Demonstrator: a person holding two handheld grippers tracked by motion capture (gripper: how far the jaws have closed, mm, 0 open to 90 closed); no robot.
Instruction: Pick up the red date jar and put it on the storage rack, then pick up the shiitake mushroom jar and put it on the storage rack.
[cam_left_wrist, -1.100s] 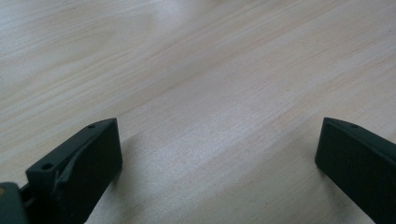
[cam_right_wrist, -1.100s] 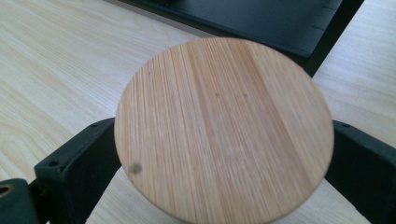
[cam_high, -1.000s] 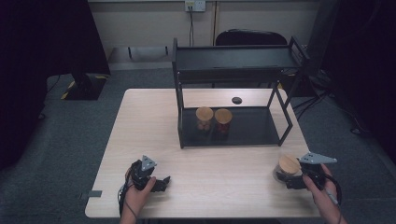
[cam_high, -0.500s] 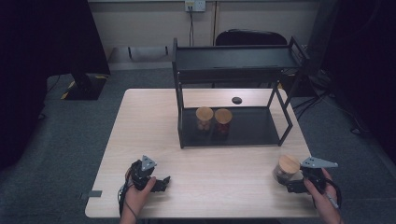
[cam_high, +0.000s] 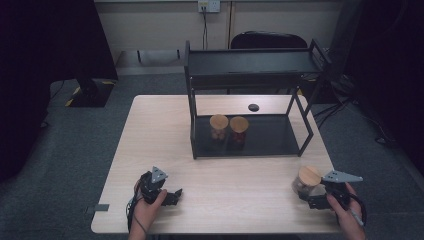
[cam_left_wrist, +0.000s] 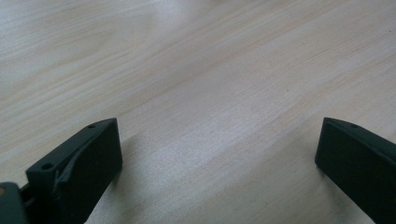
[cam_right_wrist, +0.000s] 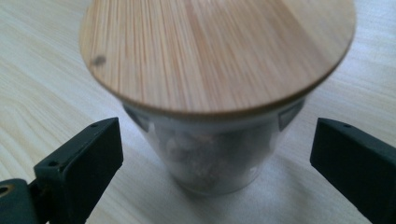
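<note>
The jar (cam_right_wrist: 210, 93) stands upright, bamboo lid up, contents blurred, at lower right between the released right hand-held gripper (cam_right_wrist: 215, 154); the left hand-held gripper (cam_left_wrist: 219, 154) gapes over bare bench (cam_left_wrist: 210, 70).

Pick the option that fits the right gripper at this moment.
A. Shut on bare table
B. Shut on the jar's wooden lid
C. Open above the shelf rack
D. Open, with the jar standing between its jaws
D. In the right gripper view the right gripper is spread wide, its jaws apart on either side of the glass jar, which stands on the table with its wooden lid on.
</note>
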